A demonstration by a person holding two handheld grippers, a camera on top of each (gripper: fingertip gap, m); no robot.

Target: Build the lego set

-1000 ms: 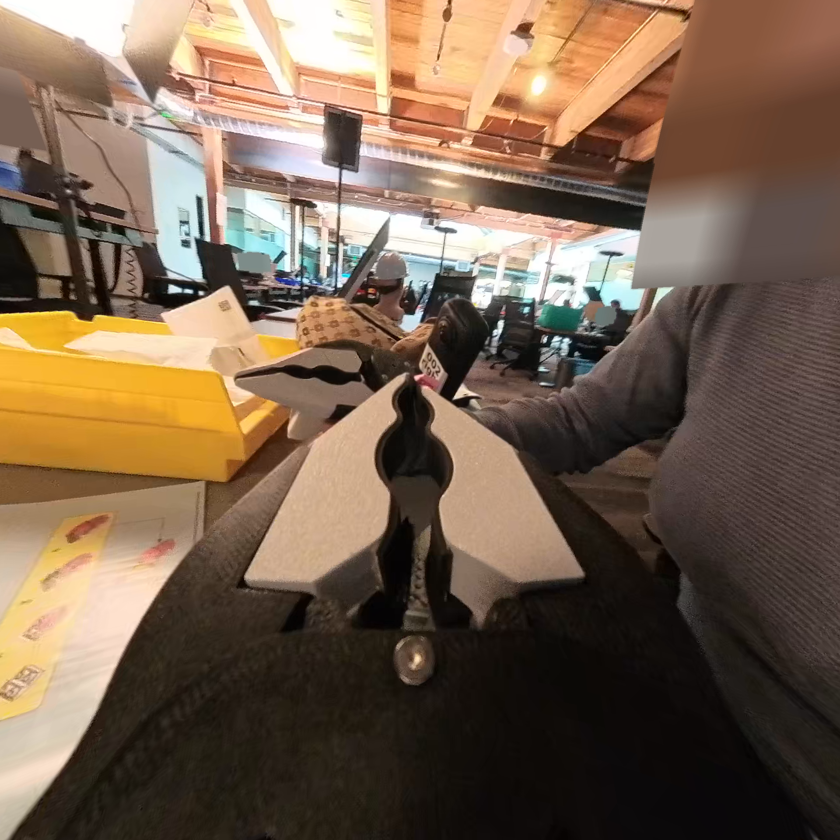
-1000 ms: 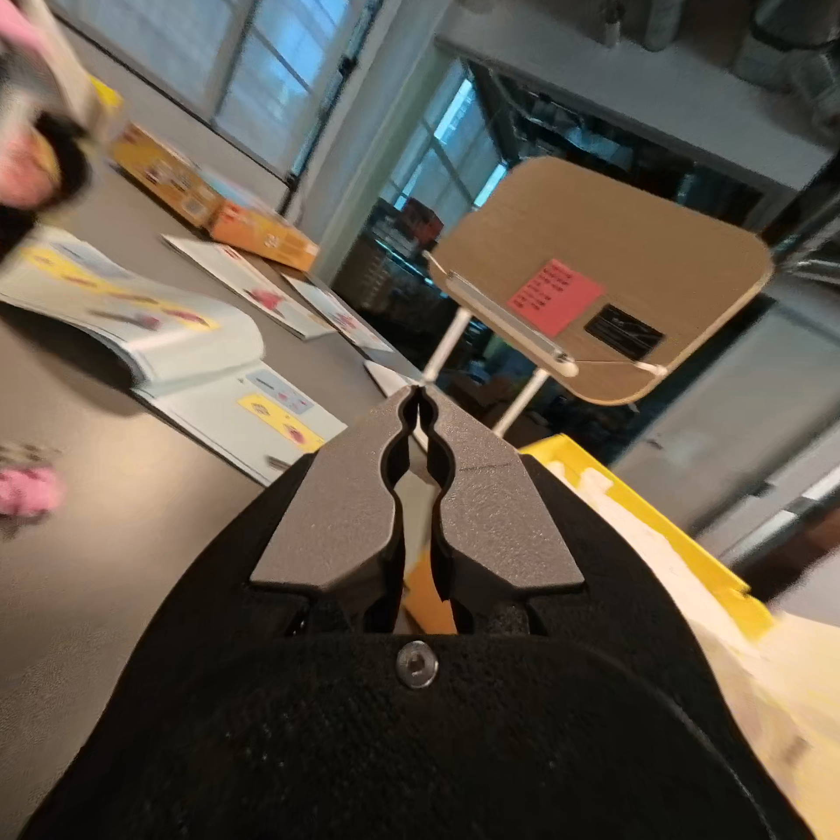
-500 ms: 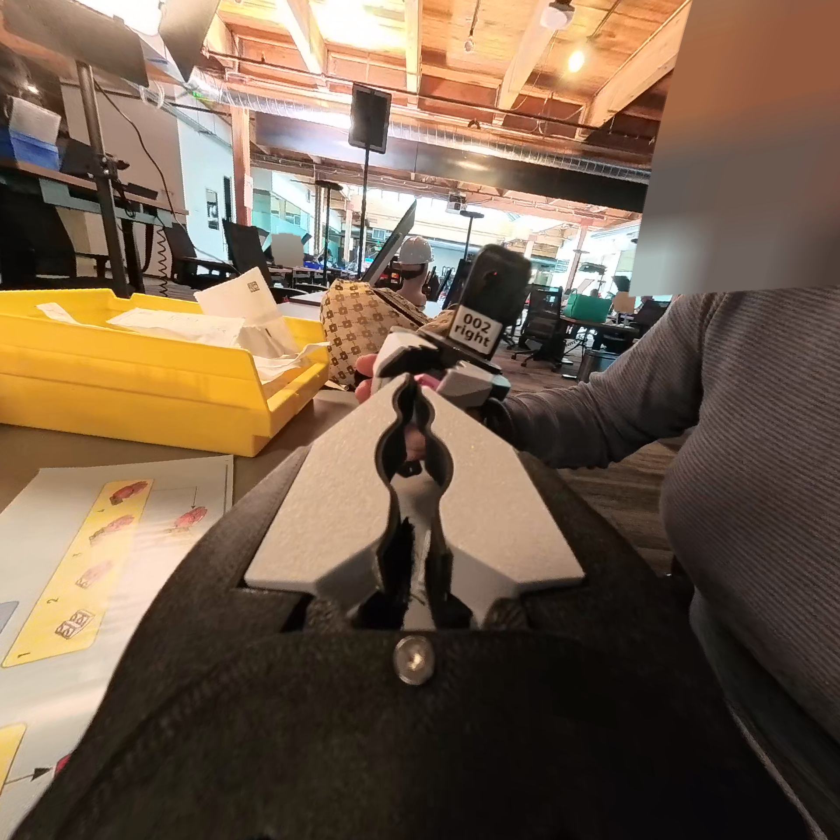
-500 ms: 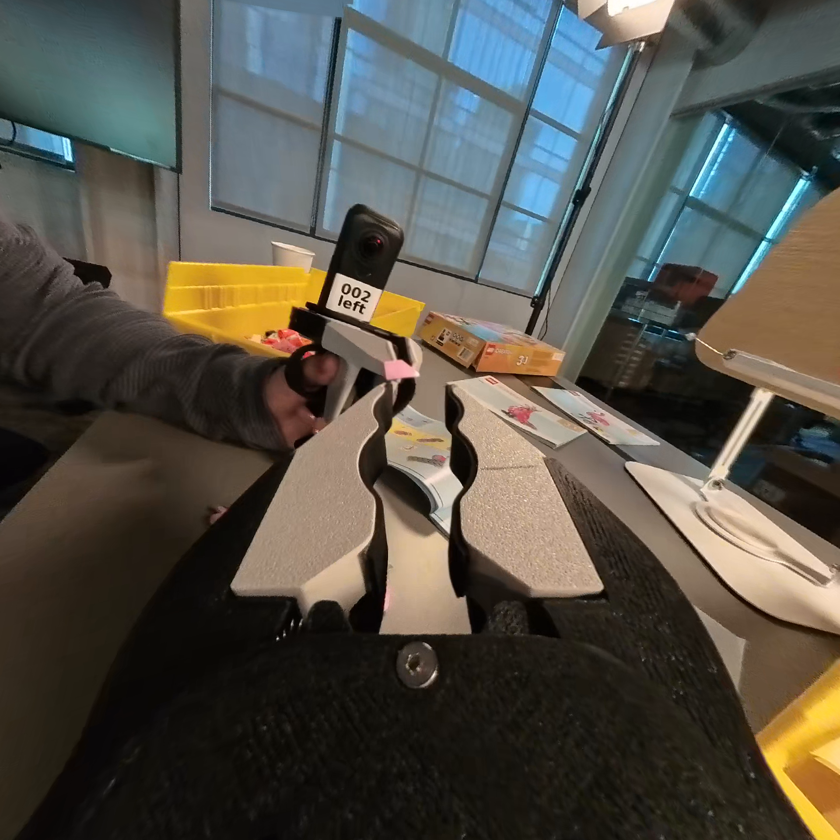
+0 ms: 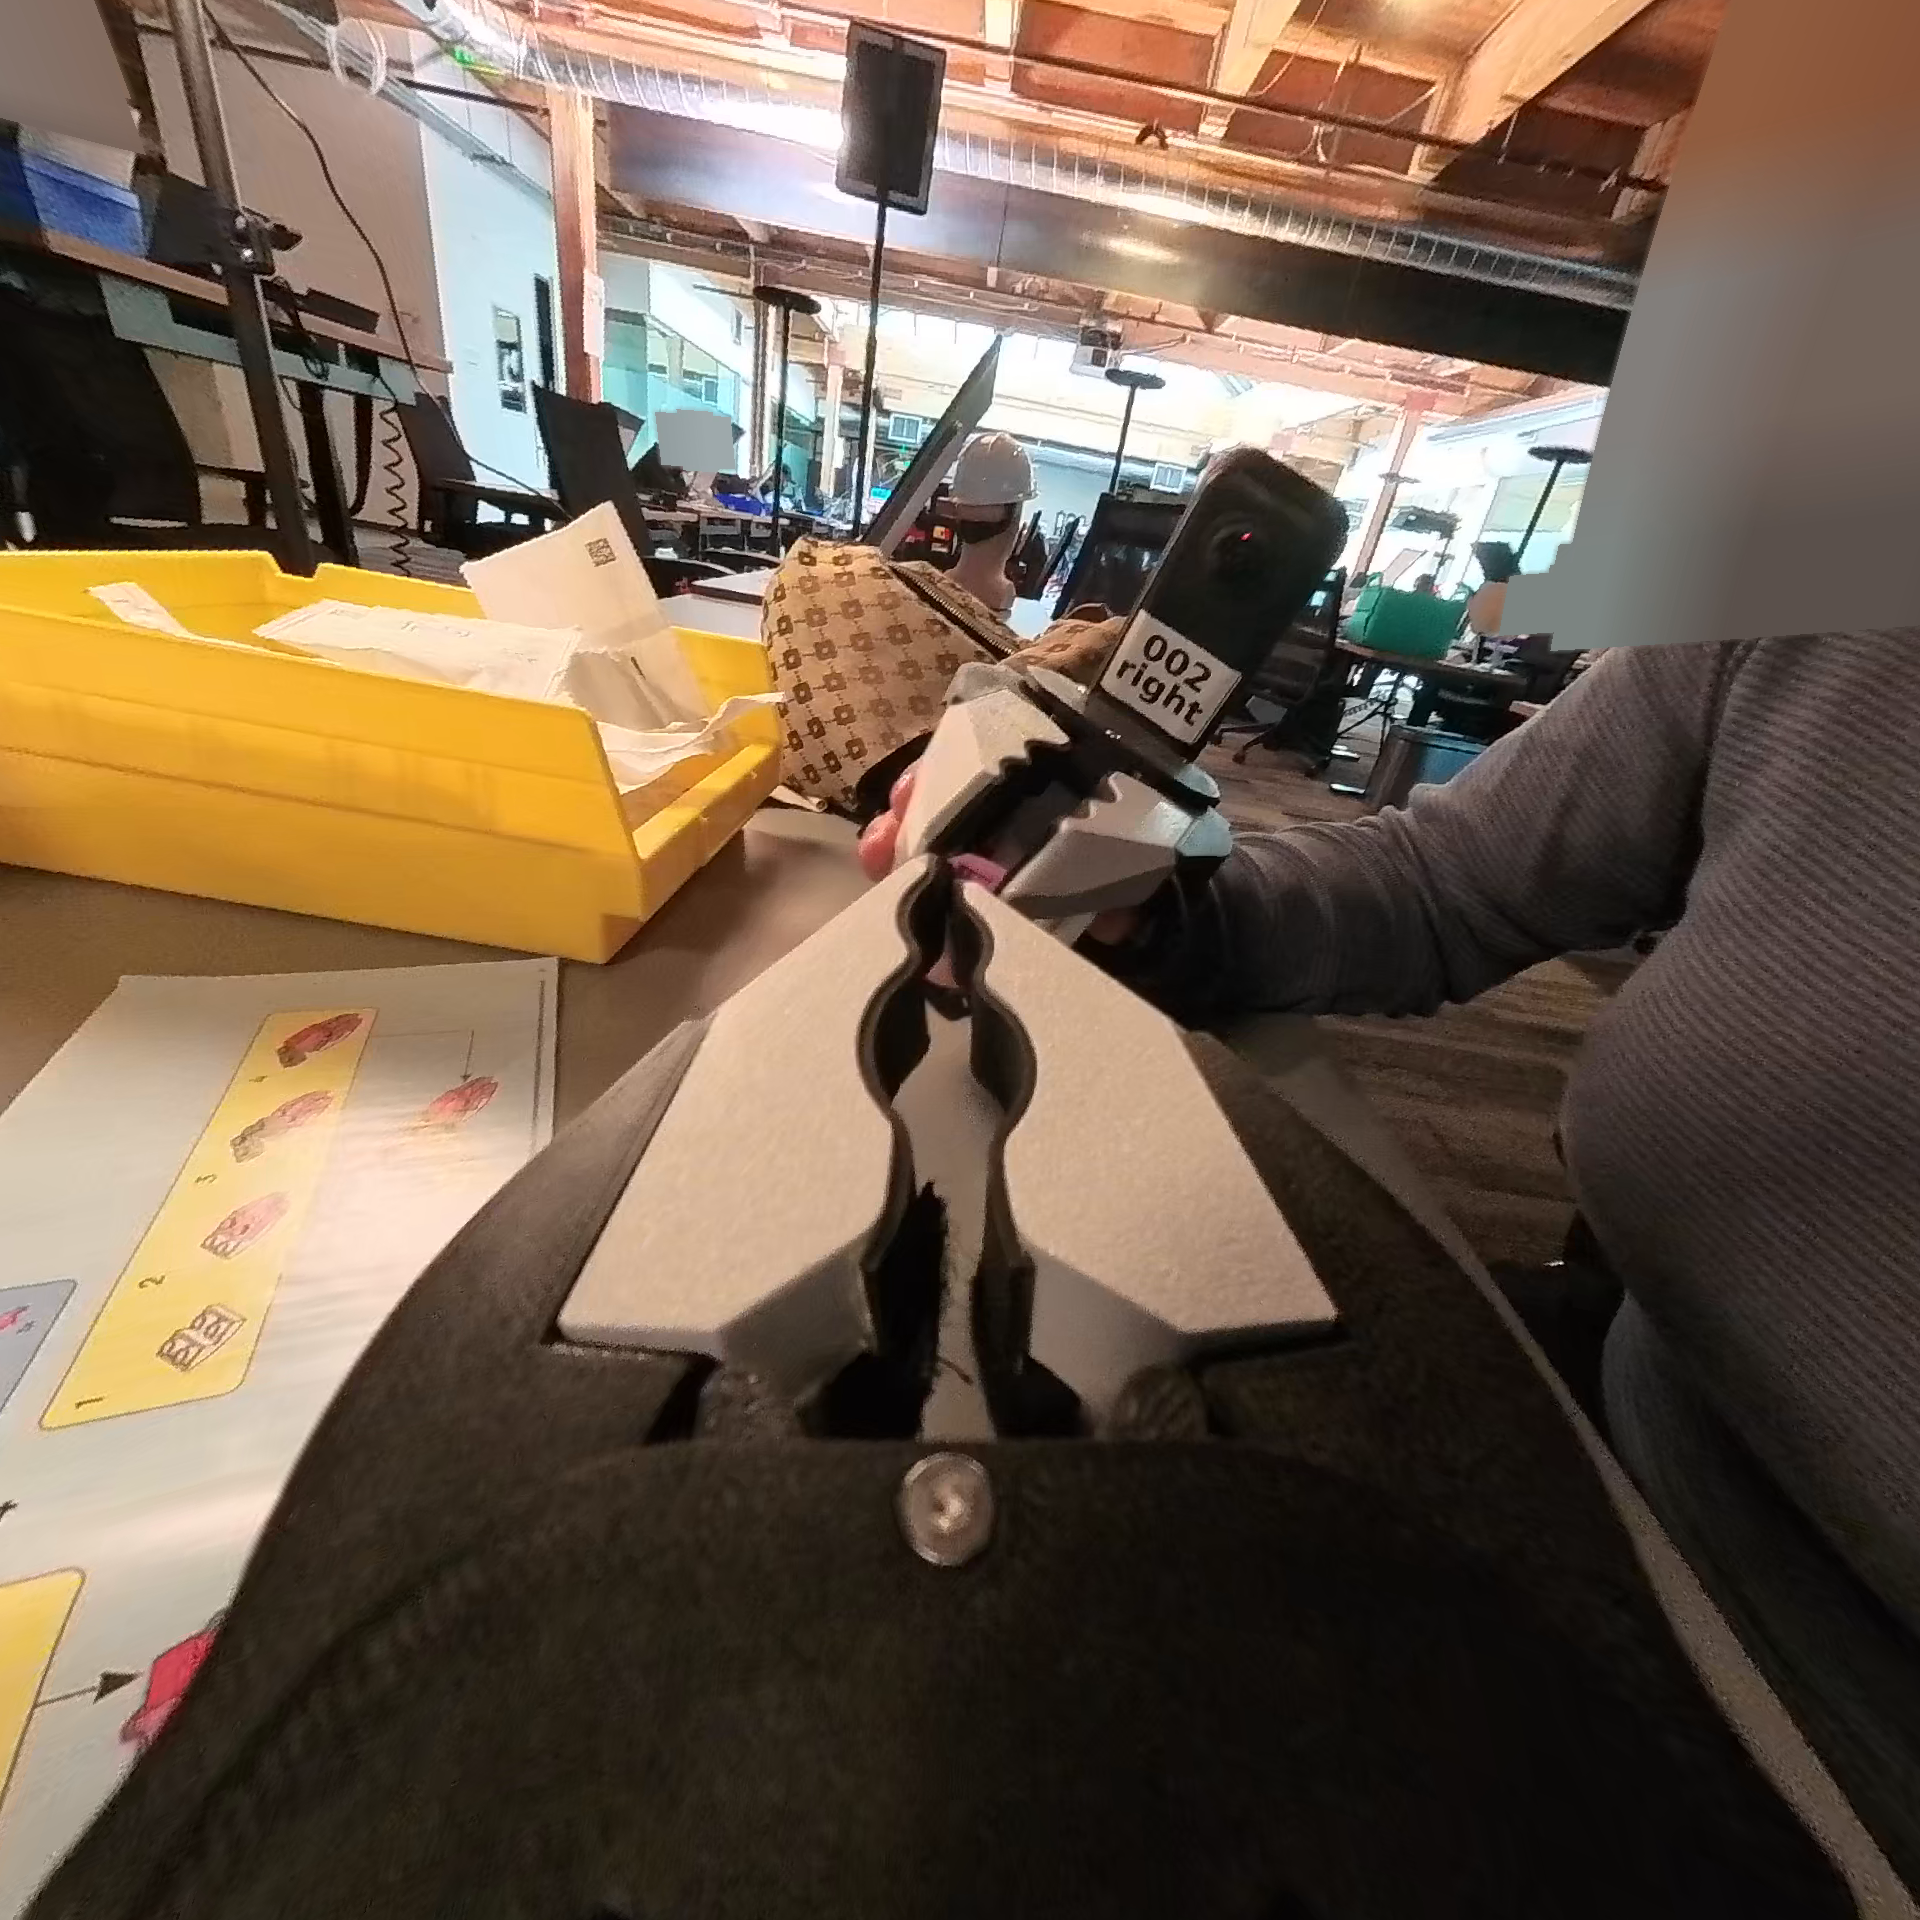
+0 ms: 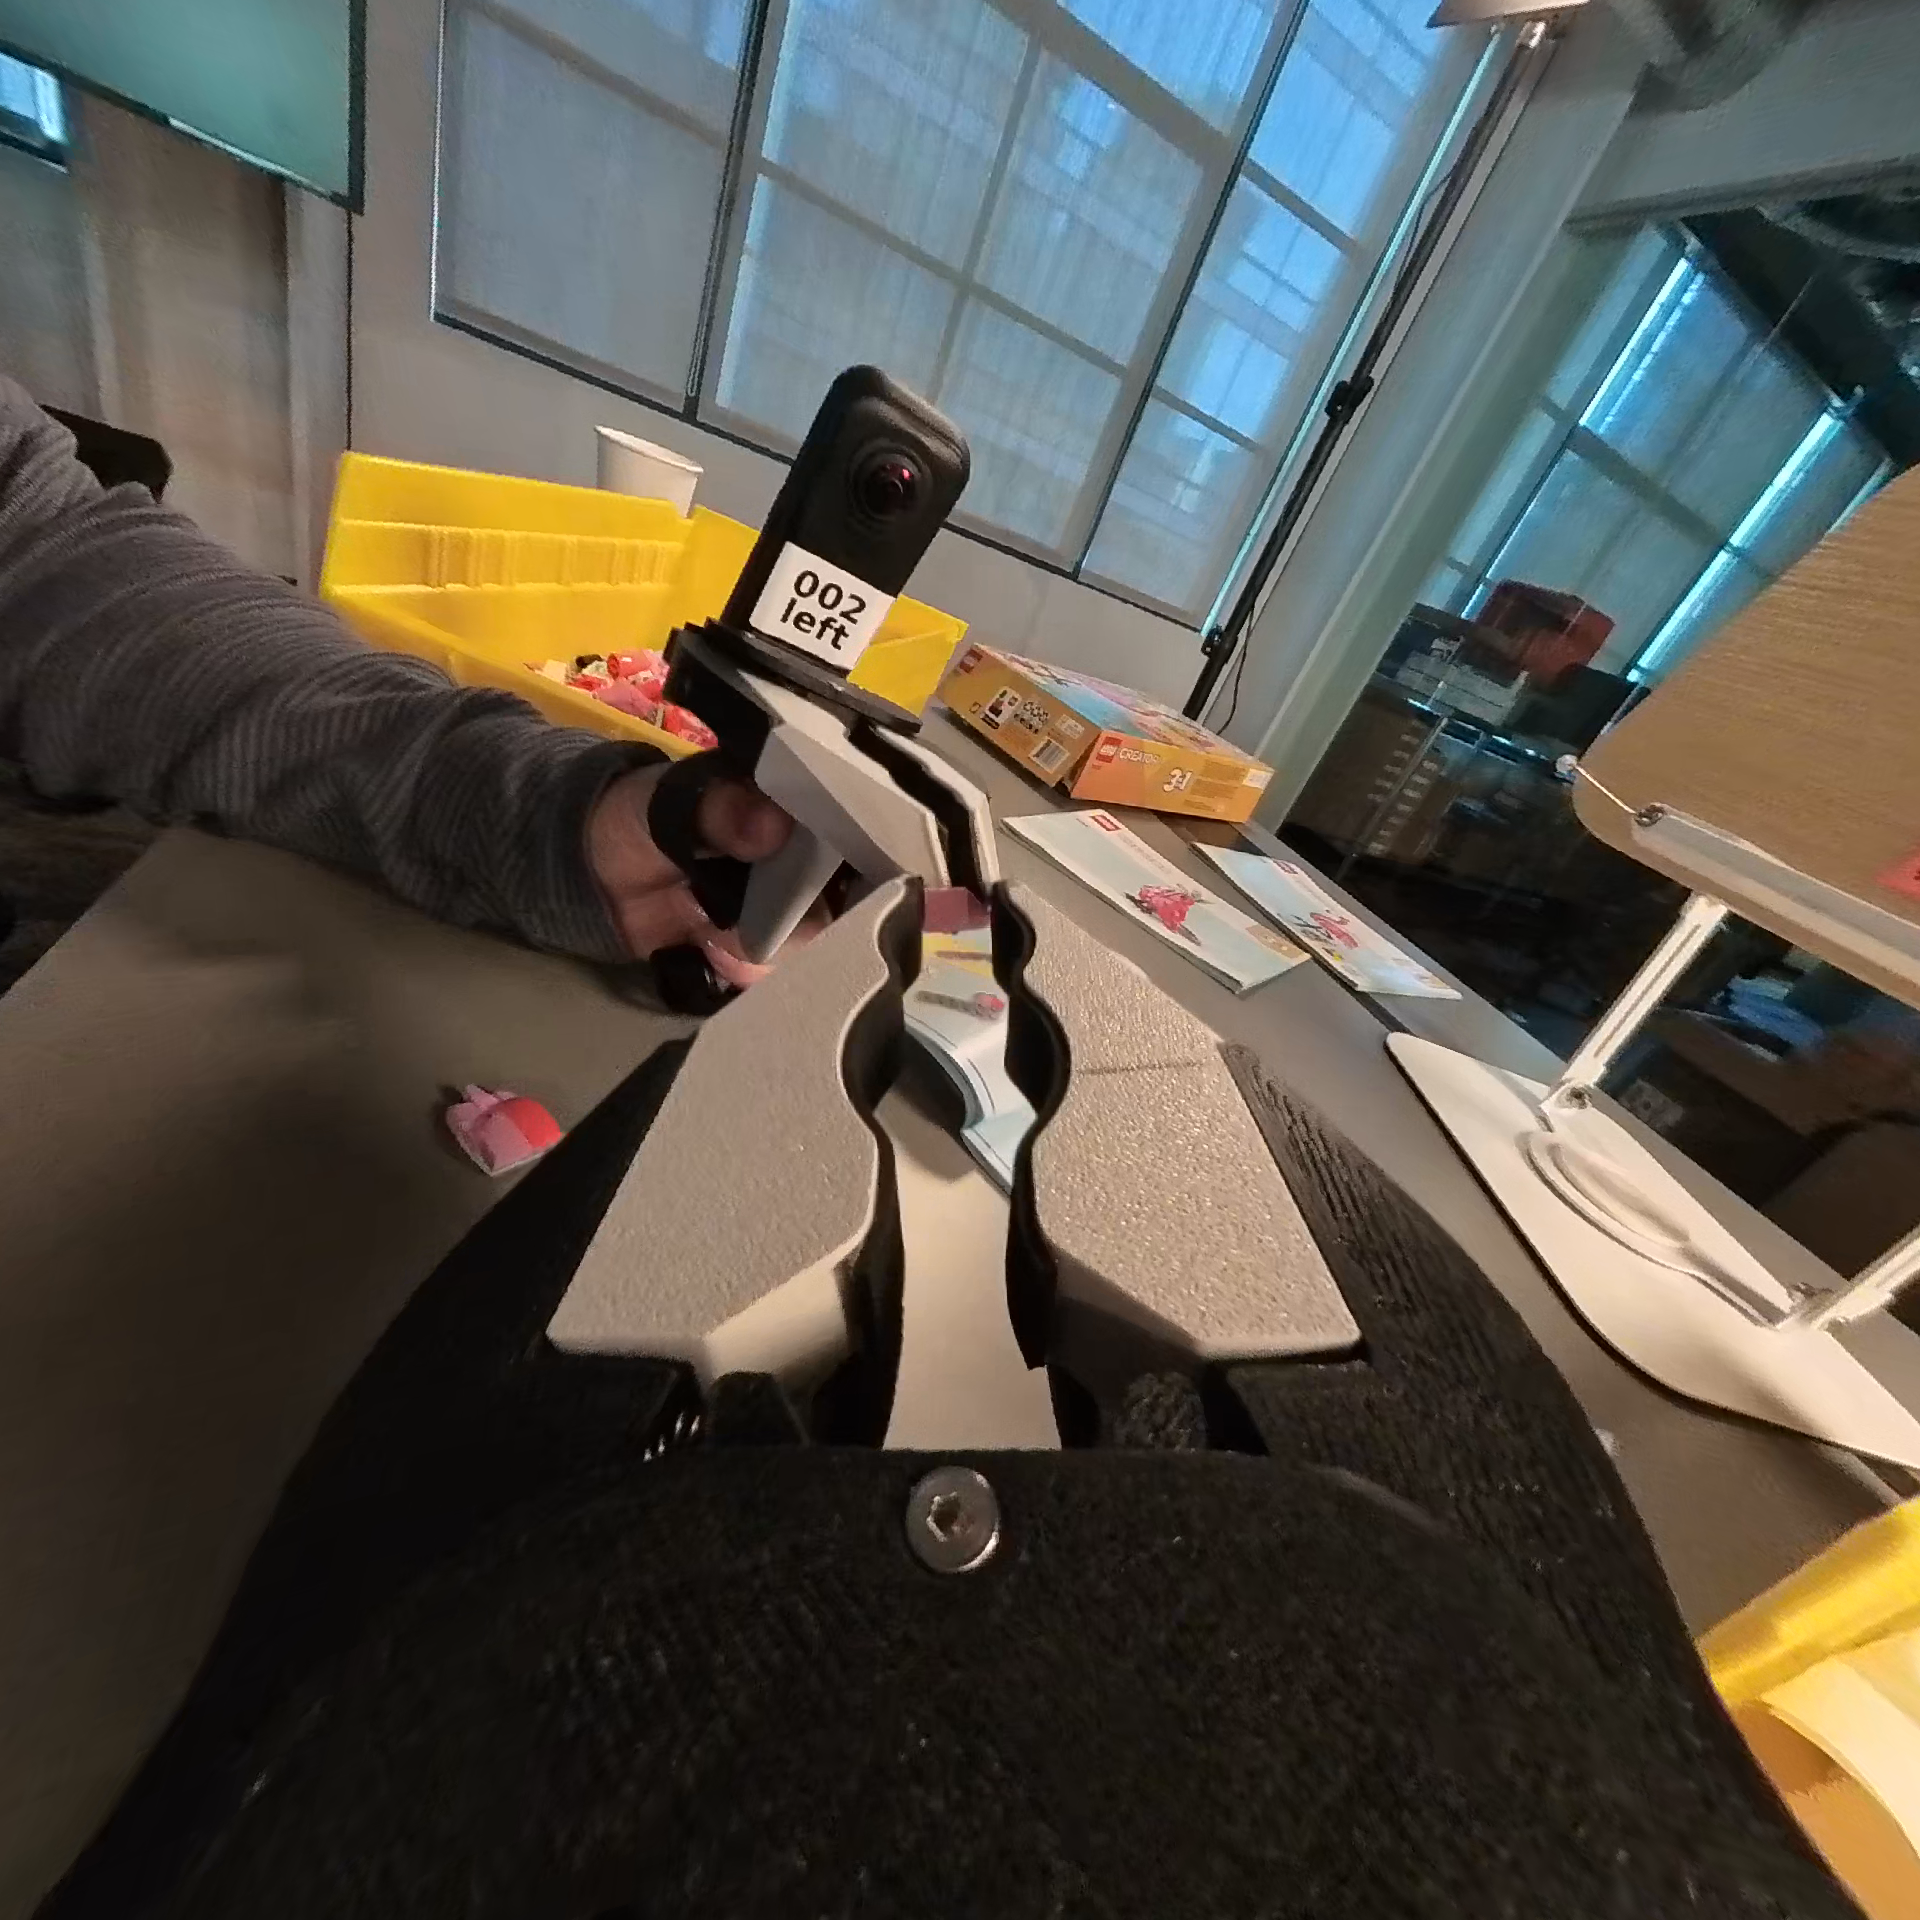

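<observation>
My left gripper (image 5: 940, 873) is shut, with a small pink brick (image 5: 979, 871) pinched at its very tips. My right gripper (image 6: 958, 894) faces it tip to tip. The same pink brick (image 6: 951, 909) spans the gap between the right fingertips, and both pads appear to touch it. In the right wrist view the left gripper's grey fingers (image 6: 862, 810) come in from the upper left, held by a hand. In the left wrist view the right gripper's fingers (image 5: 977, 758) close around the brick from behind. Both grippers hover above the grey table (image 6: 260, 1039).
A yellow bin (image 5: 312, 769) of paper bags and a patterned bag (image 5: 862, 665) are behind. An instruction sheet (image 5: 260, 1143) lies at left. Another yellow bin (image 6: 499, 592) holds pink bricks. Boxes (image 6: 1122, 748), booklets (image 6: 1143, 894), a small pink assembly (image 6: 499, 1127) and a white stand's base (image 6: 1662, 1247) are on the table. Only a small space, under 4 cm, lies between the two pairs of fingers.
My right gripper swung round to face the left one, opened, then narrowed onto the pink brick at the left gripper's tips. The left gripper stayed shut and lowered a little.
</observation>
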